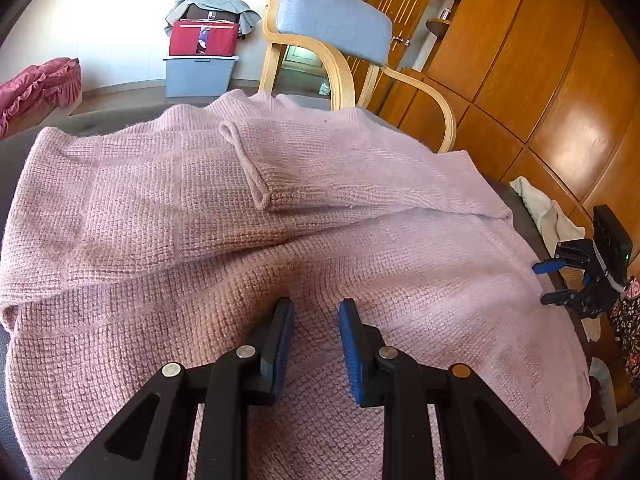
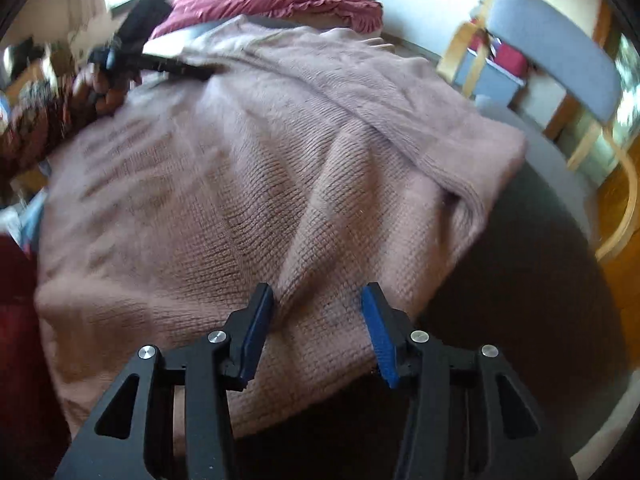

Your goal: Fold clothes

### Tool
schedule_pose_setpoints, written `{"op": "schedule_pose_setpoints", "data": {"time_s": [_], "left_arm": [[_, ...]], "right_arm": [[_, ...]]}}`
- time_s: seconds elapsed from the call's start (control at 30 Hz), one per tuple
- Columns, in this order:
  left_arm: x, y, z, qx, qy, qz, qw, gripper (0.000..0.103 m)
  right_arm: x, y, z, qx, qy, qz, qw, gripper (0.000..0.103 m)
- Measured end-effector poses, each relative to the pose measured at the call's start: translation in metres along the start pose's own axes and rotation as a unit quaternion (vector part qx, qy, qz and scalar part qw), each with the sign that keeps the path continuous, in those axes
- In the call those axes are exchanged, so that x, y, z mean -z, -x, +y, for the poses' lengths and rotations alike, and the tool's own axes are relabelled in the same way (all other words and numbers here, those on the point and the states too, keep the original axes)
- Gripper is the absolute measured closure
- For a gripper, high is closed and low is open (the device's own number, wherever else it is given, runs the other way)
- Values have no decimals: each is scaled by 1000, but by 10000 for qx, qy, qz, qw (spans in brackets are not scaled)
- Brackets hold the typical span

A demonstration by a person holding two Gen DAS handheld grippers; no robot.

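Observation:
A pink knitted sweater (image 1: 200, 208) lies spread over a dark round table (image 1: 520, 208), with one sleeve (image 1: 256, 164) folded across its body. My left gripper (image 1: 316, 308) is open and empty, just above the sweater's near part. My right gripper (image 2: 318, 294) is open, its jaws on either side of a raised fold near the sweater's (image 2: 240, 168) front edge; nothing is held. The right gripper also shows in the left wrist view (image 1: 548, 284) at the sweater's right edge. The left gripper appears blurred in the right wrist view (image 2: 176, 66) at the sweater's far side.
A wooden armchair with a grey back (image 1: 336, 24) stands behind the table. Wooden cabinets (image 1: 540, 80) fill the right. A red bag on a grey bin (image 1: 200, 60) stands by the wall. A white cloth (image 1: 548, 208) and floral fabric (image 1: 628, 320) lie at the right.

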State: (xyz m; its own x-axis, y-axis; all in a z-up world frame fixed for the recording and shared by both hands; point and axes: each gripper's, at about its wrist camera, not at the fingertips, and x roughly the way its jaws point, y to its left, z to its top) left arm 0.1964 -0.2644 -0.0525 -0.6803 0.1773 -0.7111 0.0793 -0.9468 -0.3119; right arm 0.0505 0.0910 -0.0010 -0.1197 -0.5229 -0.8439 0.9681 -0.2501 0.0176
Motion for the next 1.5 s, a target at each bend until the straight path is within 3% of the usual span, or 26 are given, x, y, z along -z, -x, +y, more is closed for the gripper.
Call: {"op": "schedule_pose_setpoints", "data": {"time_s": [0.07,0.13,0.2,0.23,0.33,0.4,0.43,0.57,0.8,0.93,1.03,1.13,1.2,1.37,1.5], "left_arm": [[-1,-2,-1,-32,-27,3,10000,79],[-1,-3,-3,-61,-52,3,10000,79],[1,-3,-5,-69,-60,-3,10000,79],[1,-2,-5,-65,-55,-7,10000,79],[-1,-8,-9,-73,-54,-13,10000,79],[-1,-8,-9,-61,-47,-15,10000,79],[0,-8,-9,-40,-30,-16,10000,79],[1,-8,-8,-10,-5,-15,10000,79],[0,-15,-22,-419,-331,10,9986,79],[-2,-20,-30,-649,-509,0,9966,79],[-3,-24,-35,-781,-611,-4,9951,79],[-4,-26,-37,-782,-609,-9,9951,79],[-4,-26,-38,-781,-605,-15,9951,79],[-6,-28,-38,-763,-589,-20,9953,79],[-6,-30,-38,-757,-583,-24,9954,79]], "right_arm": [[-6,11,-10,-114,-446,-446,9979,53],[-17,14,-17,77,-787,-769,9939,53],[-29,2,-22,393,-950,-698,9923,55],[-34,-7,-24,488,-1009,-593,9919,64],[-37,-30,-30,766,-1029,-147,9916,75],[-30,-29,-37,821,-1049,-129,9910,76],[-26,-26,-38,878,-986,-145,9911,85],[-12,-17,-34,1206,-617,-158,9907,85],[-39,-22,-37,1052,-1143,-410,9870,84],[-43,-43,-44,1354,-1116,-181,9843,85],[-38,-45,-38,1859,-608,-216,9804,85],[-43,-48,-33,2078,-486,-120,9769,85],[-50,-46,-24,2069,-536,-70,9769,84],[-63,-36,23,1458,-165,-450,9881,81],[-53,-48,54,1435,476,-226,9882,81]]}}
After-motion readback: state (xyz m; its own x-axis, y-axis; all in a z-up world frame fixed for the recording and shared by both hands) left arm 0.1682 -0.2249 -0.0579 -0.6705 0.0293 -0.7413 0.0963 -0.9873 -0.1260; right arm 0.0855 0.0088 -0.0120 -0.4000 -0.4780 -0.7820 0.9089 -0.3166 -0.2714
